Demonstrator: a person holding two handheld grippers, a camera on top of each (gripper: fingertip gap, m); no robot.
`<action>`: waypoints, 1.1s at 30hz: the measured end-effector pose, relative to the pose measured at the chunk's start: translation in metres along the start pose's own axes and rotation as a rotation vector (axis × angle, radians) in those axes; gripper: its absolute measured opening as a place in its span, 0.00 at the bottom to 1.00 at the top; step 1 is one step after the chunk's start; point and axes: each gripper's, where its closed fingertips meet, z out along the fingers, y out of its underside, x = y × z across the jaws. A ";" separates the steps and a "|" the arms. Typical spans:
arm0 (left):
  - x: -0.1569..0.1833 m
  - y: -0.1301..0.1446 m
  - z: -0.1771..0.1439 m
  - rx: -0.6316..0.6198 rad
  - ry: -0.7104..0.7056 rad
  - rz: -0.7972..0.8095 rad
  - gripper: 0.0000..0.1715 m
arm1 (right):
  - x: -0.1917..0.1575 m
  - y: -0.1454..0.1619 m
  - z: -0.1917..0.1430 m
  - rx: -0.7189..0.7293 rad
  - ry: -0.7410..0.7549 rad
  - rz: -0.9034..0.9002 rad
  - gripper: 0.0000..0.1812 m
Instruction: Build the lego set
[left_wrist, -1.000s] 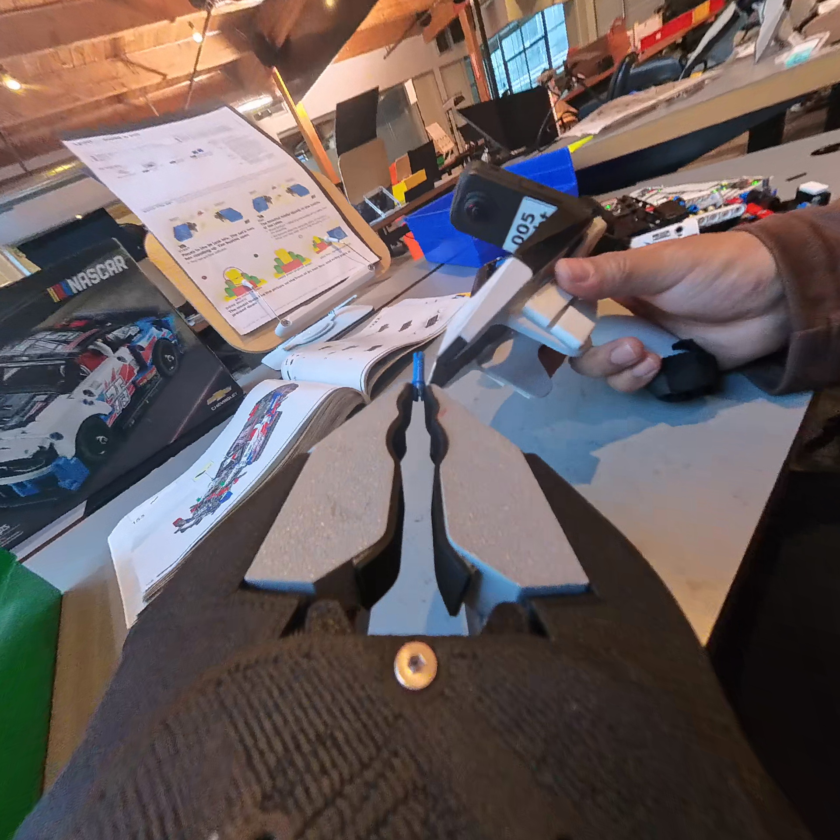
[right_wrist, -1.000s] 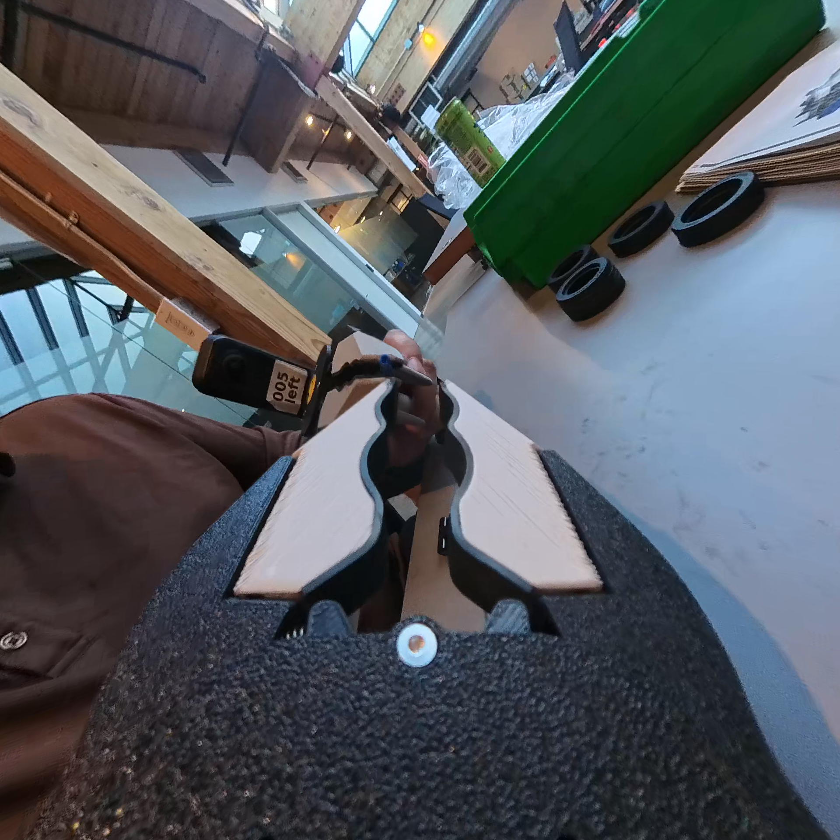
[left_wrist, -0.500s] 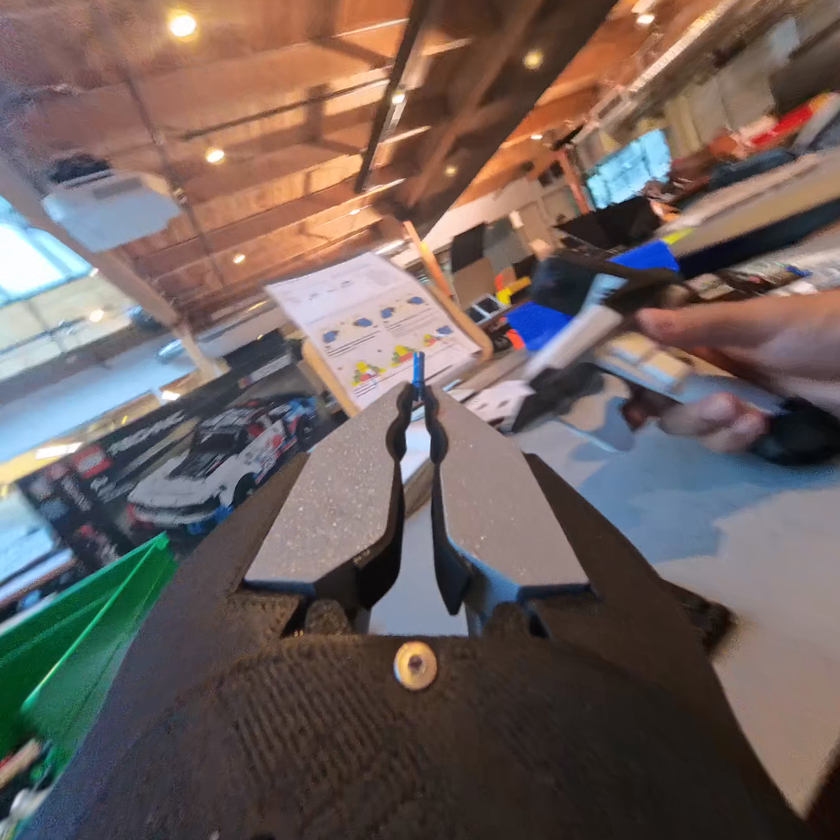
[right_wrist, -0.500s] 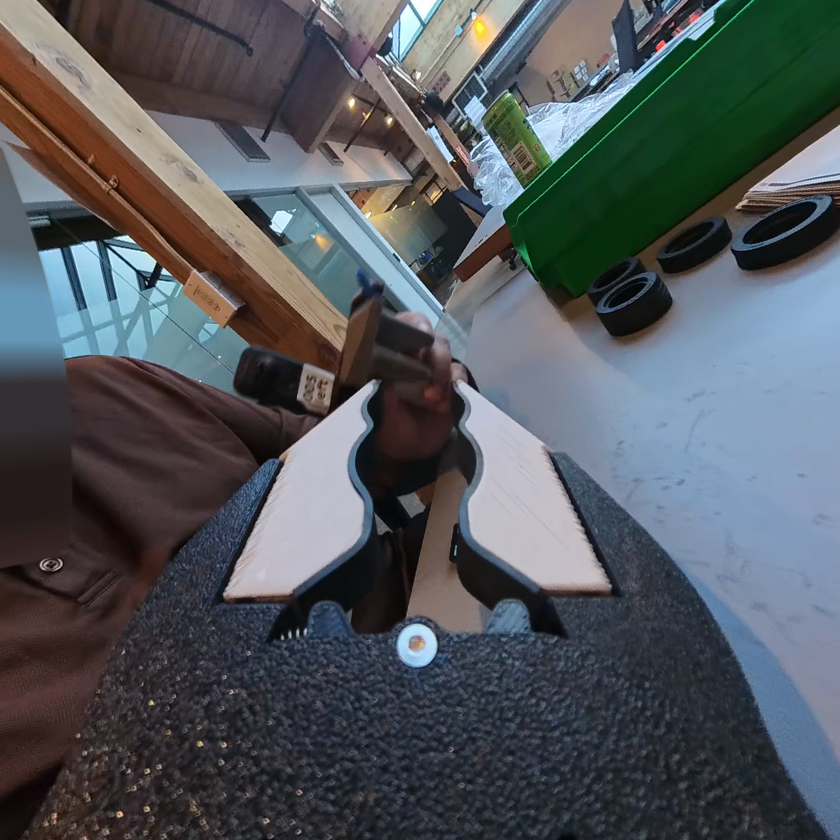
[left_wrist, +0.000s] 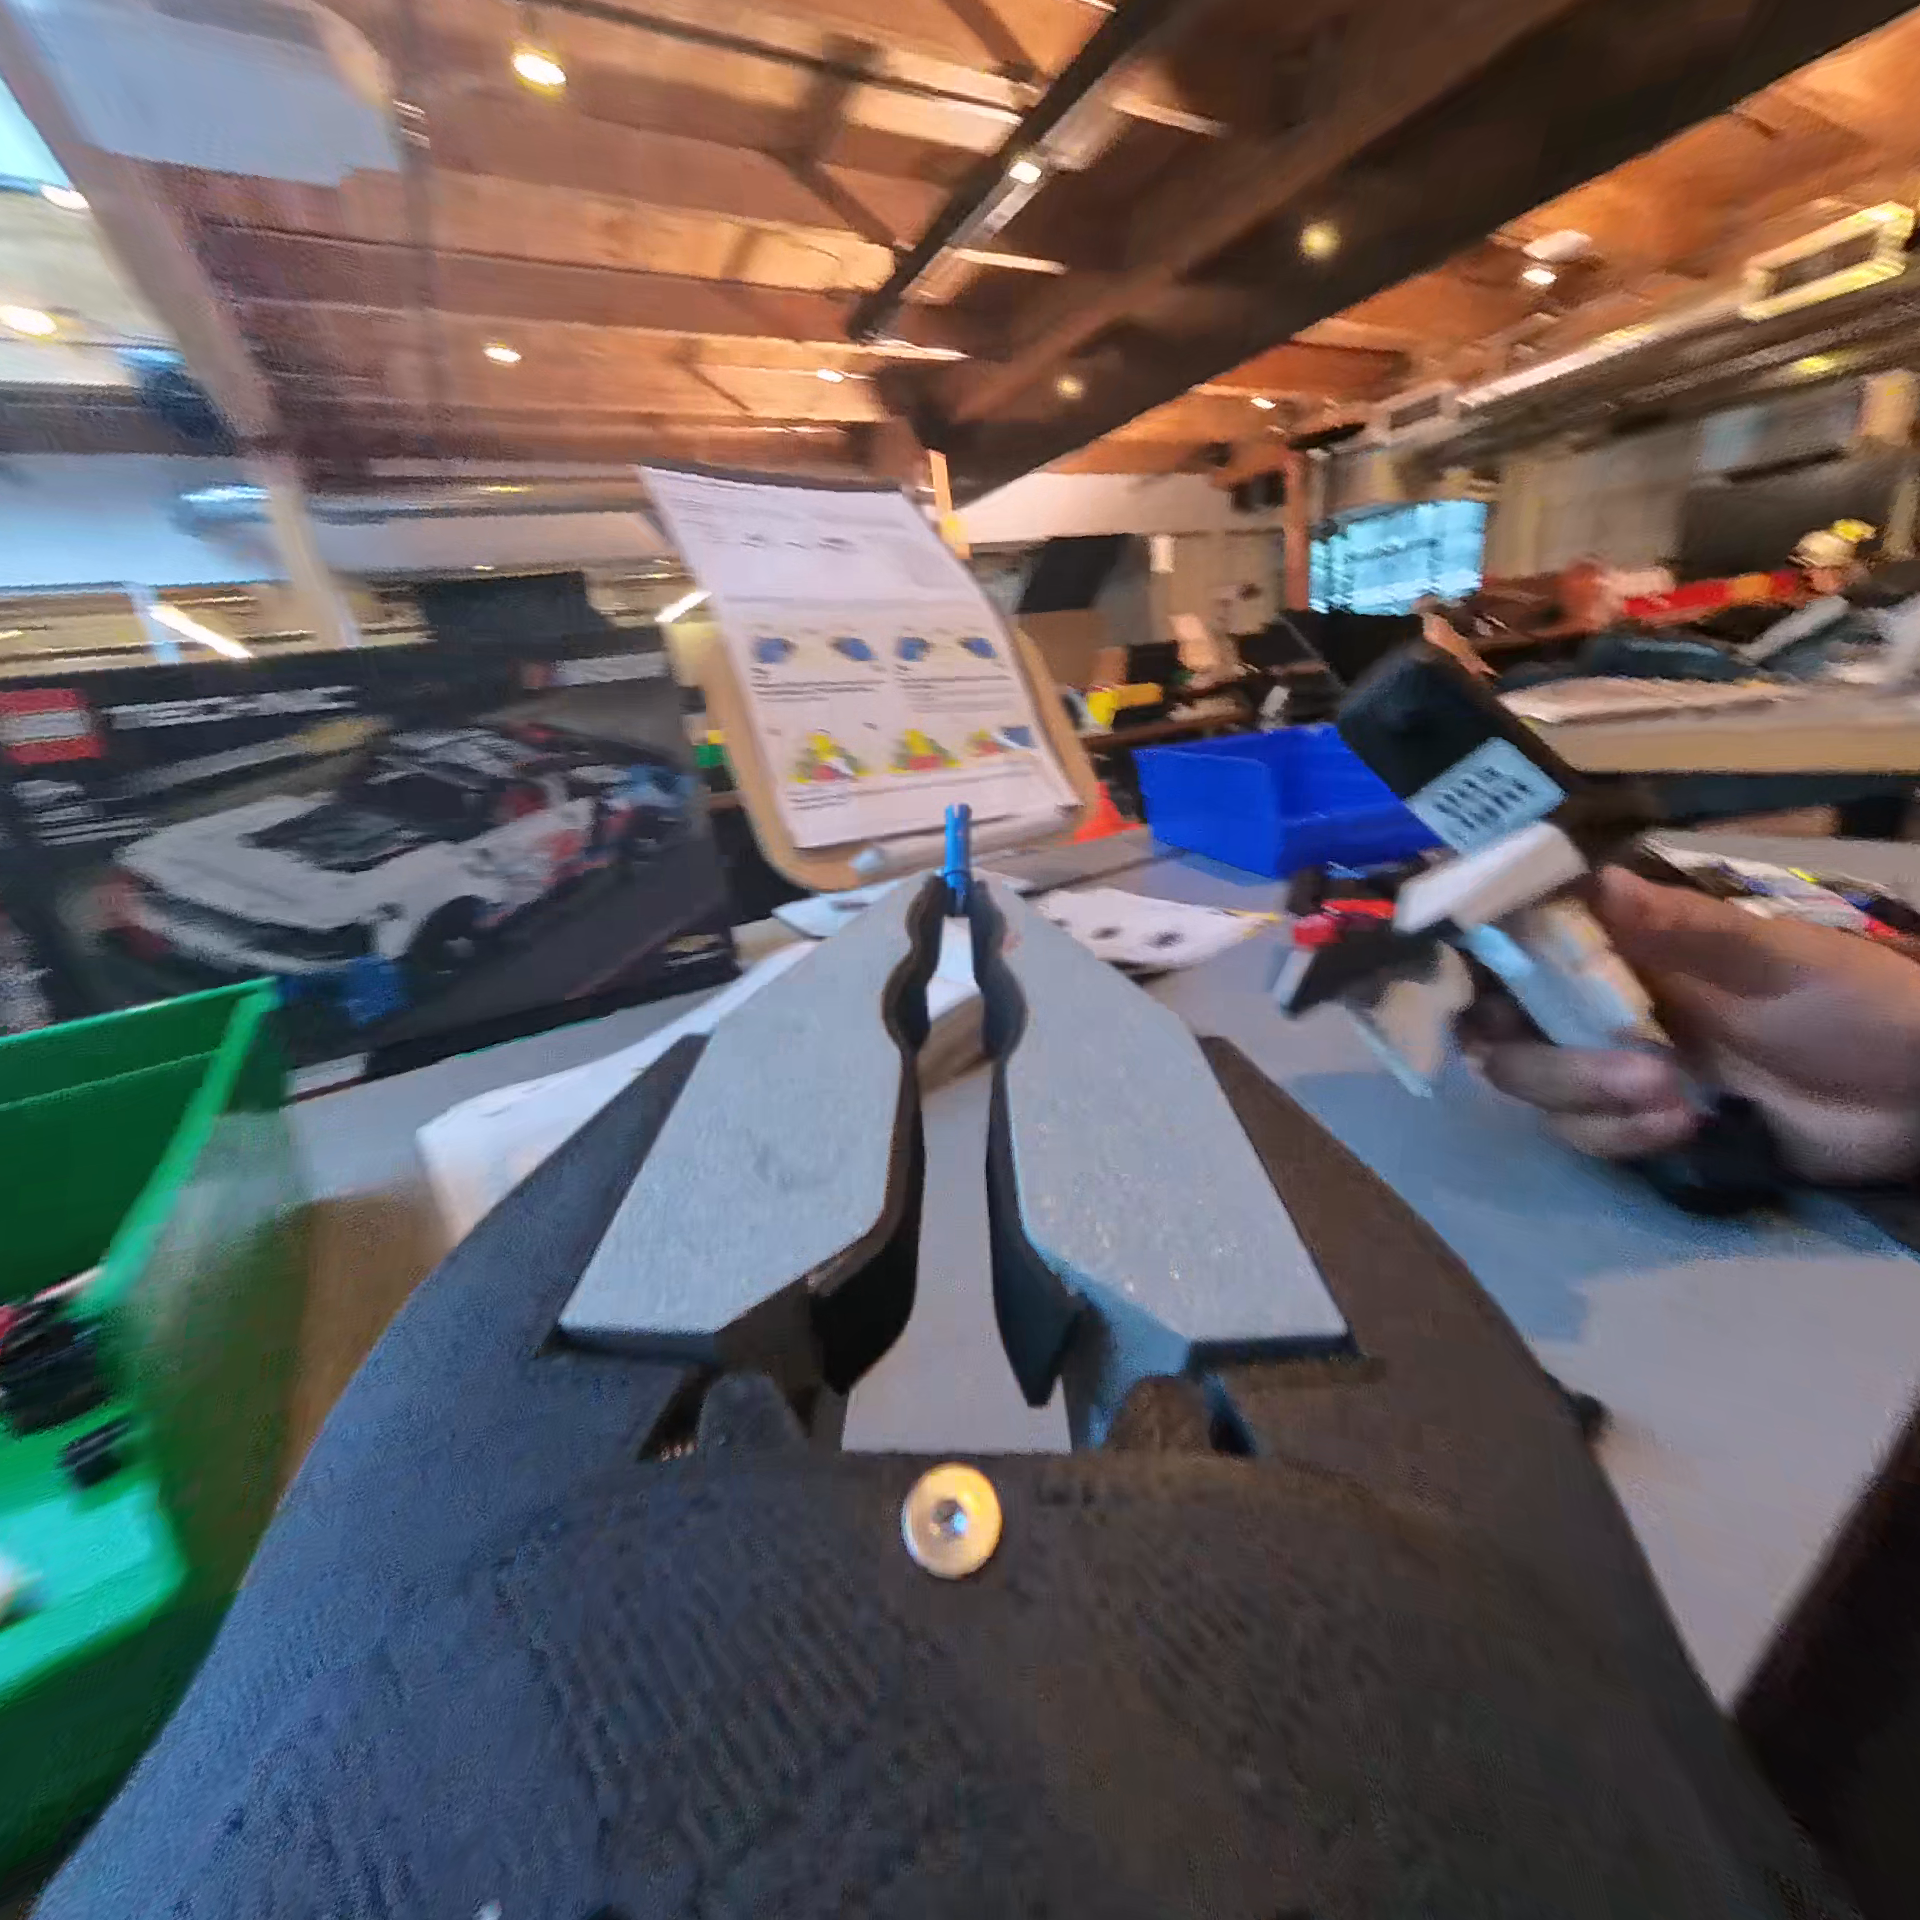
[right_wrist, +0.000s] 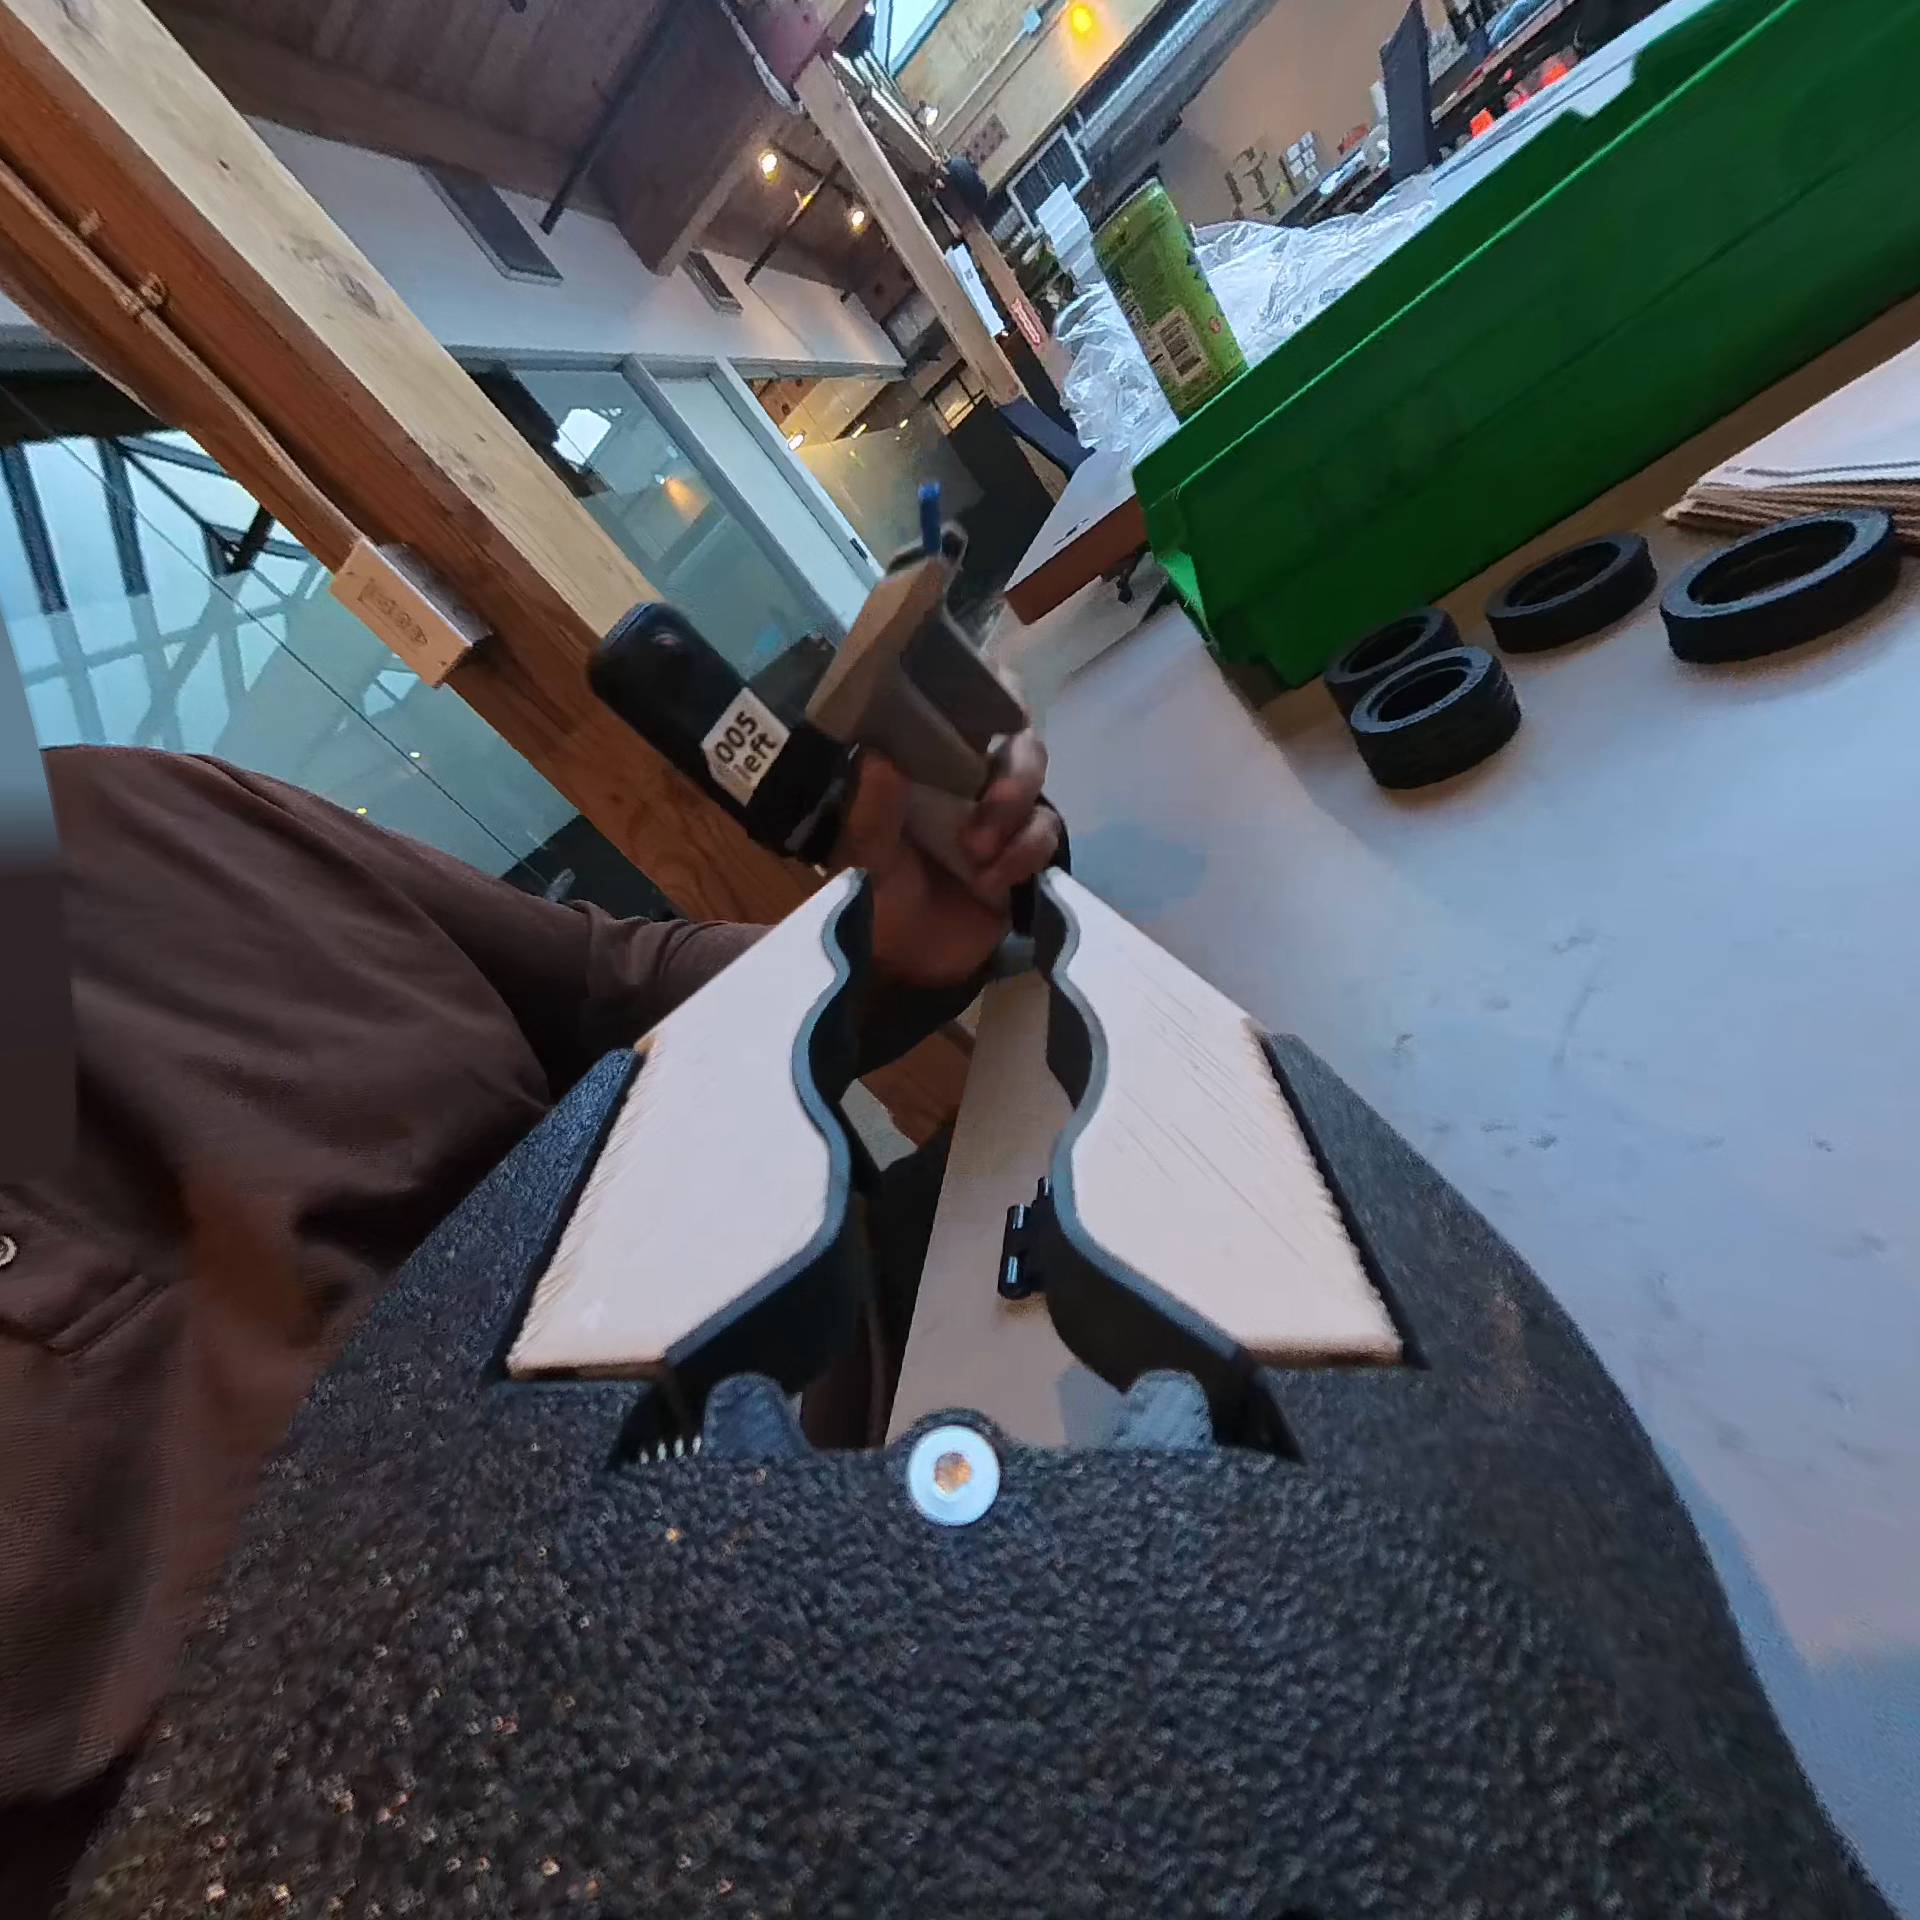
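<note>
My left gripper (left_wrist: 956, 902) is closed down on a small blue lego pin (left_wrist: 956, 844), pinched at the very tips, pin sticking up past them and upright. It is lifted off the grey table (left_wrist: 1714, 1382), pointing toward the clipboard (left_wrist: 883, 665) with the instruction sheet standing at the back. The right wrist view shows the same gripper (right_wrist: 930, 551) from the side, tilted up, blue pin (right_wrist: 928, 511) poking out the top, a hand (right_wrist: 966, 862) around its handle and a brown sleeve (right_wrist: 312, 997) behind.

My right gripper (right_wrist: 951, 904) has its jaws parted a moderate way, with nothing held at the tips. A small black lego piece (right_wrist: 1020, 1247) sits against the inner edge of its right finger; I can't tell if it is stuck or just resting. In the left view that gripper (left_wrist: 1340, 977) is off to the right, blurred, held by a hand (left_wrist: 1756, 1049) just above the table, well apart from the pin.

Other stuff: four black tyres (right_wrist: 1434, 717) lie on the table beside a green bin (right_wrist: 1507, 374); two are stacked near the bin's corner. The green bin (left_wrist: 114, 1247) also shows at left with loose parts inside, blurred. The set's box (left_wrist: 343, 831) with a car picture stands behind it, an open booklet (left_wrist: 1143, 925) lies flat past my fingertips, and a blue bin (left_wrist: 1268, 795) is farther back. A green can (right_wrist: 1169, 296) stands behind the green bin.
</note>
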 end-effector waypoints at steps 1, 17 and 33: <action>0.016 0.004 0.004 -0.014 0.048 0.016 0.01 | -0.001 0.000 0.001 0.002 0.007 -0.016 0.17; 0.087 0.021 0.012 -0.054 0.280 0.211 0.01 | -0.019 -0.001 0.015 0.052 -0.003 -0.096 0.14; 0.095 0.038 0.011 -0.192 0.362 0.196 0.18 | 0.009 0.005 -0.020 -0.217 0.324 -0.242 0.02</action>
